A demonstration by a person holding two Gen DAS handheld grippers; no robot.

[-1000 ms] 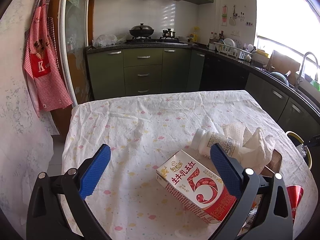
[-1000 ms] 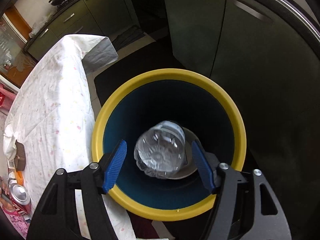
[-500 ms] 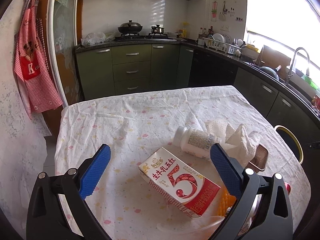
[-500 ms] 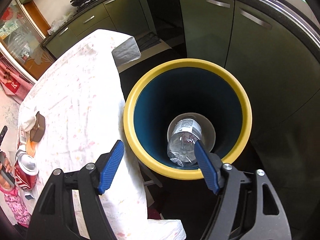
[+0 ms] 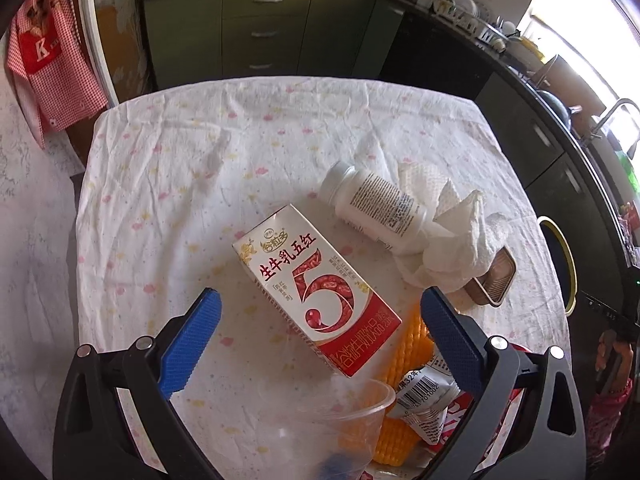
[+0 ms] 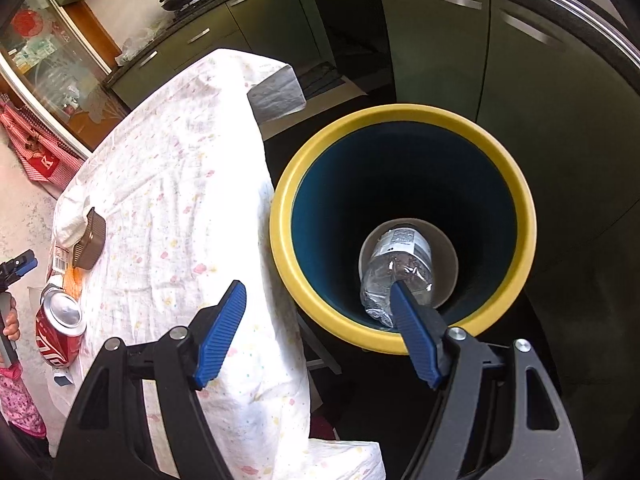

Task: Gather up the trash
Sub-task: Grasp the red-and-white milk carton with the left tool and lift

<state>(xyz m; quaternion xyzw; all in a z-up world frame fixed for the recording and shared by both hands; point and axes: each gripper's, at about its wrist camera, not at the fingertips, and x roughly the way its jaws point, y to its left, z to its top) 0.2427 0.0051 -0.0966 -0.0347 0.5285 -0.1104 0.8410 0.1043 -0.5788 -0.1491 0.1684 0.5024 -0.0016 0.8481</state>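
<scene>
My left gripper (image 5: 320,336) is open and empty, just above a red and white milk carton (image 5: 316,292) lying on the table. Behind the carton lie a white bottle (image 5: 376,206) and a crumpled paper towel (image 5: 452,240). A clear plastic cup (image 5: 344,424), orange netting (image 5: 404,364) and a barcode wrapper (image 5: 424,394) lie near the front edge. My right gripper (image 6: 320,328) is open and empty above the gap between the table and a yellow-rimmed bin (image 6: 404,120). A clear plastic bottle (image 6: 400,272) lies in the bin's bottom.
A brown tray (image 5: 494,280) lies by the towel, also in the right wrist view (image 6: 92,240). A red soda can (image 6: 60,332) stands at the table's near edge. The bin's rim (image 5: 564,264) shows beyond the table's right side. Green cabinets (image 5: 260,28) line the far and right walls.
My left gripper has moved in over the carton and tilted down. My right gripper has let the clear bottle drop into the bin and has pulled up and left, away from it.
</scene>
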